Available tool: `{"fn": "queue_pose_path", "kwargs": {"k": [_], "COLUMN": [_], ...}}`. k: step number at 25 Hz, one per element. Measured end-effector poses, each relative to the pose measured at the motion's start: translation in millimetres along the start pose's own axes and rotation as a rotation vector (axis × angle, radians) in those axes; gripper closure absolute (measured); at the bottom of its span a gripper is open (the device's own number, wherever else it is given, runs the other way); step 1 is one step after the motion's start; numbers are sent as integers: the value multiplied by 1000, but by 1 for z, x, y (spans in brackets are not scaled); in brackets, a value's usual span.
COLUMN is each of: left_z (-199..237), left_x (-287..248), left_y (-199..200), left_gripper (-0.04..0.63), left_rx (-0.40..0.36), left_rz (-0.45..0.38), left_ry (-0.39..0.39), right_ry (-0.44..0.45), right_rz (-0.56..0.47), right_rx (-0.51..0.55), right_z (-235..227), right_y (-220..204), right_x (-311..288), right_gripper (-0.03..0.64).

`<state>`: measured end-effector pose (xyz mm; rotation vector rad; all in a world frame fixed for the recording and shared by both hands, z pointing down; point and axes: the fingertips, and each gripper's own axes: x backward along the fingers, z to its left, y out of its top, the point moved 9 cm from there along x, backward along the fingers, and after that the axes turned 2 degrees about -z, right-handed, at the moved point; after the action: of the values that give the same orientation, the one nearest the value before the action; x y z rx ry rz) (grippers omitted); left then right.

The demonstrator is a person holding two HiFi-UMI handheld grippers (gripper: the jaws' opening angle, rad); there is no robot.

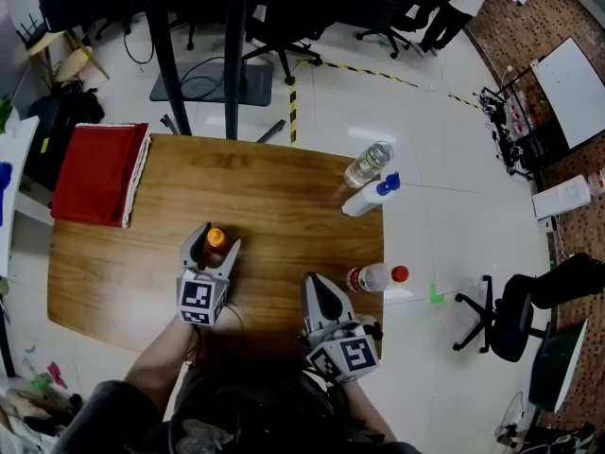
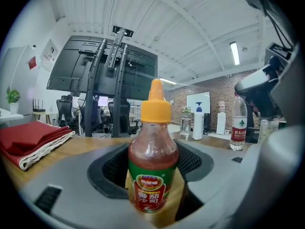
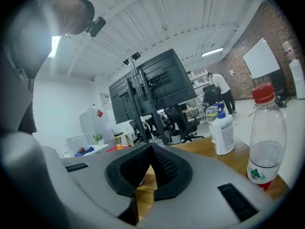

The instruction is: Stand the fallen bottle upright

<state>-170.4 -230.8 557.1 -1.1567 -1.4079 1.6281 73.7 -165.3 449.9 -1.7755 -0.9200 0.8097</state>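
A folded red cloth (image 1: 99, 173) lies at the far left corner of the wooden desk (image 1: 274, 206), its long side along the left edge.

Toward the near edge, left of the middle, the left gripper (image 1: 215, 241) reaches forward over the desk, held almost level. It is clasped on the sauce bottle (image 2: 151, 161), 1 pad against each side of the body. The sauce bottle stands upright on the desk between the 2 jaws, its orange cap pointing up and its green and red label facing the left gripper view. Red sauce fills it to the shoulder.

Right of the middle, also by the near edge, the right gripper (image 1: 316, 285) is clenched on nothing: its 2 jaw tips meet in a point, with only a sliver of bare wood showing behind them in the right gripper view. It touches none of the bottles.

Just beyond its tips, at the right edge of the desk, a water bottle (image 1: 376, 277) with a red cap stands upright. It is nearly empty and carries a red and green label low on its body.

At the far right corner 2 more bottles stand close together, both upright in the gripper views: a white pump bottle (image 1: 371, 198) with a blue top, and just behind it a clear bottle (image 1: 369, 165) at the very corner.

Off the right edge, on the pale floor, stands a black office chair (image 1: 515, 315).
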Motion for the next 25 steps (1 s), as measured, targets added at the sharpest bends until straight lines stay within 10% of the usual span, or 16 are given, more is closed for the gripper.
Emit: {"fn": "queue_pose_path", "kwargs": {"k": [10,25], "left_z": [-4,-12], "left_x": [7,90], "left_y": [-16,17], "left_gripper": [236,213], "left_rx": [-110,-40], "left_rz": [84,9], "left_ry": [-11,55], "right_ry": [-8,84], "right_rz": [-47,-87], "right_rx": [-13,79], "right_z": [9,48], "right_y": [4,20], "right_x": [7,21], "right_gripper": [618,618]}}
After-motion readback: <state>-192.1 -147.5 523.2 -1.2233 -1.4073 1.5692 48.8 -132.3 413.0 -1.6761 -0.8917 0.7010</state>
